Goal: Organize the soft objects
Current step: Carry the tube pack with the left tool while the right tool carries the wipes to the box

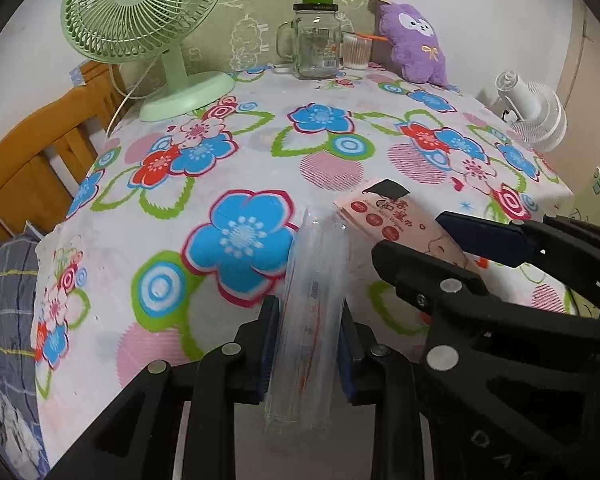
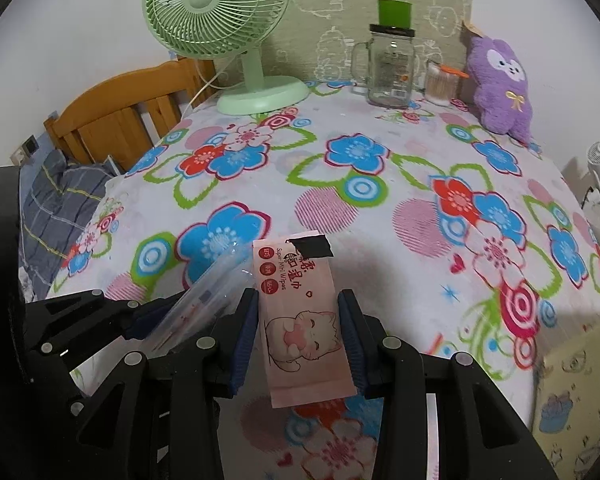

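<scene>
Clear plastic crinkles between the blue pads of the left tool, which is clamped on a transparent packet held just above the near edge of the bench. Beside it, the right tool is clamped on a pink wipes pack printed with a cartoon cat and sealed with a strip of black tape; the two packs sit side by side, their far ends nearly touching. The bench wears a flowered cloth. At its far side stand a green fan, a glass jar mug with a green cap, and a purple plush toy leaning against the wall.
</scene>
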{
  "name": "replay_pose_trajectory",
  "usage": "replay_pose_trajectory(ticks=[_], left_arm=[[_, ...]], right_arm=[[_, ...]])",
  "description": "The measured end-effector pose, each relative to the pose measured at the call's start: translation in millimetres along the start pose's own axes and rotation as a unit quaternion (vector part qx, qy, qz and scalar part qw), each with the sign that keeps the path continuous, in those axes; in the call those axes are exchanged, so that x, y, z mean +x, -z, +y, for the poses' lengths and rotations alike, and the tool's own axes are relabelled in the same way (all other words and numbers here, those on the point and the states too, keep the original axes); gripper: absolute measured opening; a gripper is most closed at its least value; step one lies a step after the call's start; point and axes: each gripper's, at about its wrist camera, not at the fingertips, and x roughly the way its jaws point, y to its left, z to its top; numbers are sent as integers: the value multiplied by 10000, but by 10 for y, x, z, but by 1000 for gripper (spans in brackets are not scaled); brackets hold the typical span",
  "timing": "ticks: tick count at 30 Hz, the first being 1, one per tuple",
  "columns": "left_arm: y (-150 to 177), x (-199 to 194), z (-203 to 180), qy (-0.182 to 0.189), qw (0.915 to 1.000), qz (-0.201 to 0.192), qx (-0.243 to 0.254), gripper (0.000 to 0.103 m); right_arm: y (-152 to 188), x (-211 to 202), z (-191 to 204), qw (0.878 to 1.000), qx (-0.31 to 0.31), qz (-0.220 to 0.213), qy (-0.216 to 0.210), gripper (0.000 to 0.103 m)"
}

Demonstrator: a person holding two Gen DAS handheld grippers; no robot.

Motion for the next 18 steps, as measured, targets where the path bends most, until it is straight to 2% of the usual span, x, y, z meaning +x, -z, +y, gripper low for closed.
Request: replay_pose_trajectory(ticks=[8, 11, 18], left_arm=[[93, -155, -215, -174, 9997, -138, -142, 26], [128, -267, -319, -323, 9987, -339, -186, 26], [186, -479, -528, -371, 9968, -601, -371, 26]], right_arm=[[193, -188, -126, 9999, 34, -59, 89, 43], [241, -286, -172, 9998, 63, -137, 123, 43], [349, -553, -301, 9989, 143, -374, 251, 43]])
